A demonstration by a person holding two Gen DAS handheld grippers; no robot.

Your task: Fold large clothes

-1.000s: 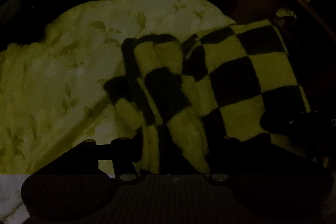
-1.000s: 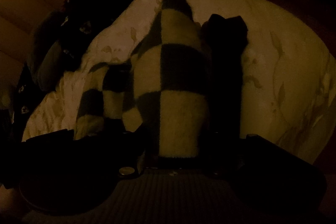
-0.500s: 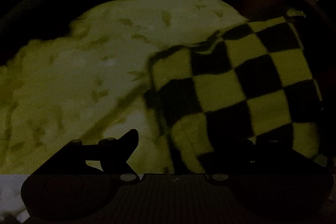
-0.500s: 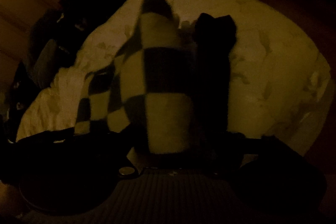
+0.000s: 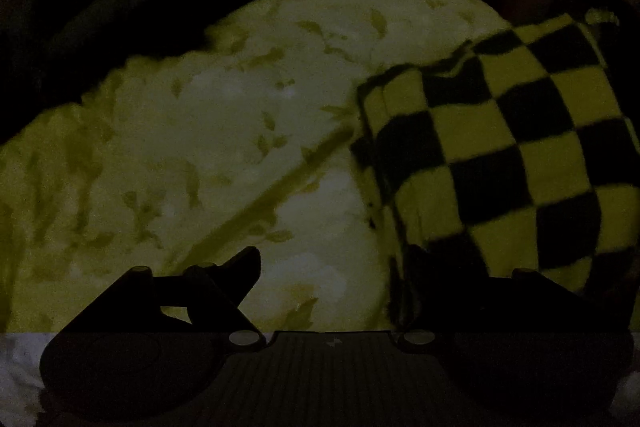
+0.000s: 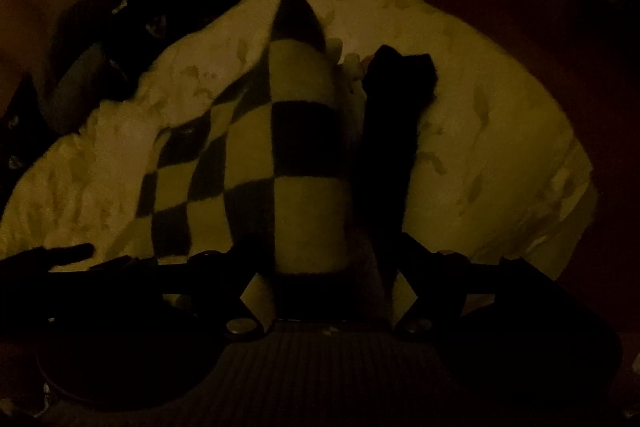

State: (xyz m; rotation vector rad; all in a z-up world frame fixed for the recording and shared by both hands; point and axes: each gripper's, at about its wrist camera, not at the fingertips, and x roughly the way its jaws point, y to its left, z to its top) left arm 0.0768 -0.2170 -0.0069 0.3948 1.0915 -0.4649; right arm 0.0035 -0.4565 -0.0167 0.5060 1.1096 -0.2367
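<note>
The scene is very dark. A black-and-light checkered garment (image 5: pixel 504 147) lies on a pale floral bedspread (image 5: pixel 200 147), at the right of the left wrist view. My left gripper (image 5: pixel 332 267) is open, with bare bedspread between its fingers; the right finger sits at the garment's edge. In the right wrist view the checkered garment (image 6: pixel 304 163) runs up between the fingers of my right gripper (image 6: pixel 332 259), which is shut on it. One dark finger (image 6: pixel 392 131) stands beside the cloth.
The pale bedspread (image 6: pixel 500 147) fills the middle of both views. Dark bedding or clothes (image 6: pixel 120 27) lie at its far left edge. Dark surroundings ring the bed.
The left gripper has let go of the bunched checkered cloth and opened. The cloth now lies flatter, off to the right. The right gripper still holds its fold.
</note>
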